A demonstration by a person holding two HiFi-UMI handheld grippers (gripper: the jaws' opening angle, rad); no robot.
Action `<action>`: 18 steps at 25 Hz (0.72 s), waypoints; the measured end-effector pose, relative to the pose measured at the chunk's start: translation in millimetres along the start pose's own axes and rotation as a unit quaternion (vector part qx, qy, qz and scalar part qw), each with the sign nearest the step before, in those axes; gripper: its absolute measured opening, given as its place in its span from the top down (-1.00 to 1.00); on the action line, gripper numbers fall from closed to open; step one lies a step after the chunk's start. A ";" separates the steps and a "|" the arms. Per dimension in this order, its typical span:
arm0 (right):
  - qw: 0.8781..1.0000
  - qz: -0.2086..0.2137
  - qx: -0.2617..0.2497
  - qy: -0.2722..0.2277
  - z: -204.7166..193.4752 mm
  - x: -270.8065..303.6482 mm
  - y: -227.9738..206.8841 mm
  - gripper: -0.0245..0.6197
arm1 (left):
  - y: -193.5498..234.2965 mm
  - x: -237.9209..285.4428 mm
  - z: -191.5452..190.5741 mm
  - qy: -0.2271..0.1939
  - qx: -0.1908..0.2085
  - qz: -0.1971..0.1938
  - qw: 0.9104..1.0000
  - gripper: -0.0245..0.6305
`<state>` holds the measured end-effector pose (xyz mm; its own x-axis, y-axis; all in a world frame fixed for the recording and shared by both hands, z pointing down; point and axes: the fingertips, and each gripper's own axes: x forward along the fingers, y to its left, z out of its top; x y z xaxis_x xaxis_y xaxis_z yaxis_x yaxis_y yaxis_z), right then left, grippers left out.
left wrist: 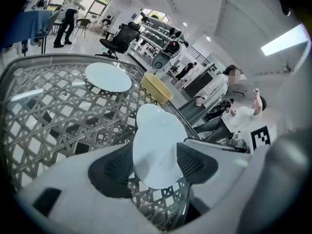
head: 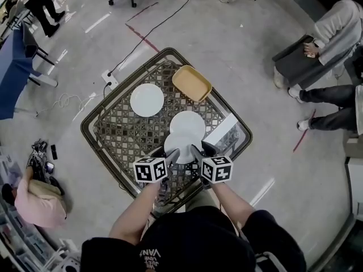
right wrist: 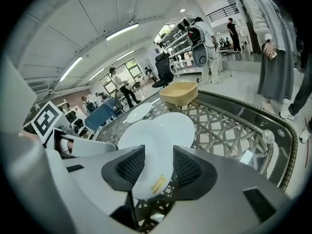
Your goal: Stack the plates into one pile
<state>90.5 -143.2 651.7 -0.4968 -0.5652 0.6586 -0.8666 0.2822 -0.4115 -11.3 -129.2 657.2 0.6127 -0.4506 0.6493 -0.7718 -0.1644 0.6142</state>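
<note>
Both grippers hold one white plate (head: 180, 146) by its near rim, just above the woven table (head: 122, 132). My left gripper (head: 172, 153) is shut on its left side, and my right gripper (head: 194, 151) is shut on its right side. In the left gripper view, the plate (left wrist: 156, 150) fills the gap between the pads. In the right gripper view, the plate (right wrist: 146, 145) shows a yellow sticker near the rim. A second white plate (head: 188, 123) lies just beyond the held one, partly overlapped by it. A third white plate (head: 147, 100) lies farther off to the left.
A yellow tray (head: 191, 83) sits at the table's far corner. A white card (head: 221, 130) lies on the table to the right of the plates. People sit on the floor at the right (head: 334, 33) and lower left (head: 37, 197). Cables and a power strip (head: 109, 78) lie beyond the table.
</note>
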 end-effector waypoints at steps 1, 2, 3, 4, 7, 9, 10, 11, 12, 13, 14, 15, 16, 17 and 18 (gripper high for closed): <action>1.000 -0.001 -0.001 -0.001 6.6 3.0 -4.4 0.41 | -0.8 5.5 6.7 0.000 0.002 -0.001 1.000 0.07; 1.000 -0.003 -0.003 -0.002 13.2 6.2 -9.0 0.41 | -1.6 11.2 13.2 -0.001 0.003 -0.002 1.000 0.07; 1.000 -0.004 -0.006 -0.003 19.8 9.4 -13.6 0.41 | -2.6 16.8 19.3 -0.001 0.005 -0.002 1.000 0.06; 1.000 -0.004 -0.009 -0.003 26.3 12.6 -18.0 0.41 | -3.6 22.2 25.2 0.000 0.007 -0.002 1.000 0.05; 1.000 -0.007 -0.017 0.002 42.3 22.7 -28.7 0.41 | -4.7 35.5 40.6 0.003 0.011 0.001 1.000 0.03; 1.000 -0.009 -0.022 0.007 48.4 30.6 -34.2 0.41 | -3.1 43.0 47.3 0.004 0.010 0.003 1.000 0.02; 1.000 -0.010 -0.025 0.010 50.2 34.6 -36.5 0.40 | -2.1 46.3 49.4 0.005 0.009 0.003 1.000 0.01; 0.999 -0.009 -0.029 0.013 51.5 38.2 -38.4 0.40 | -0.9 49.3 50.6 0.007 0.008 0.004 1.000 0.01; 0.999 -0.009 -0.033 0.018 52.4 41.3 -39.8 0.39 | 0.4 51.7 51.1 0.009 0.007 0.006 1.000 0.00; 0.999 -0.008 -0.036 0.022 53.0 44.1 -40.5 0.38 | 1.7 53.5 51.2 0.012 0.006 0.007 1.000 0.00; 0.999 -0.007 -0.039 0.026 53.2 46.5 -40.8 0.36 | 2.7 55.0 51.2 0.014 0.004 0.008 1.000 -0.01; 0.999 -0.007 -0.042 0.030 53.2 48.7 -40.8 0.34 | 3.6 56.4 51.2 0.016 0.003 0.008 1.000 -0.01; 0.998 -0.007 -0.045 0.033 52.9 50.7 -40.9 0.31 | 4.4 57.9 51.2 0.016 0.001 0.007 1.000 -0.02; 0.998 -0.008 -0.049 0.036 52.4 52.5 -41.2 0.29 | 5.2 59.4 51.0 0.017 0.000 0.007 1.000 -0.02; 0.998 -0.010 -0.052 0.038 51.8 53.8 -41.5 0.27 | 5.8 60.7 50.7 0.018 0.000 0.005 1.000 -0.03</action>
<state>102.2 -225.4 671.6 -0.4782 -0.5122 0.7135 -0.8745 0.3531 -0.3326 12.8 -202.0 677.5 0.6099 -0.4211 0.6713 -0.7784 -0.1596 0.6071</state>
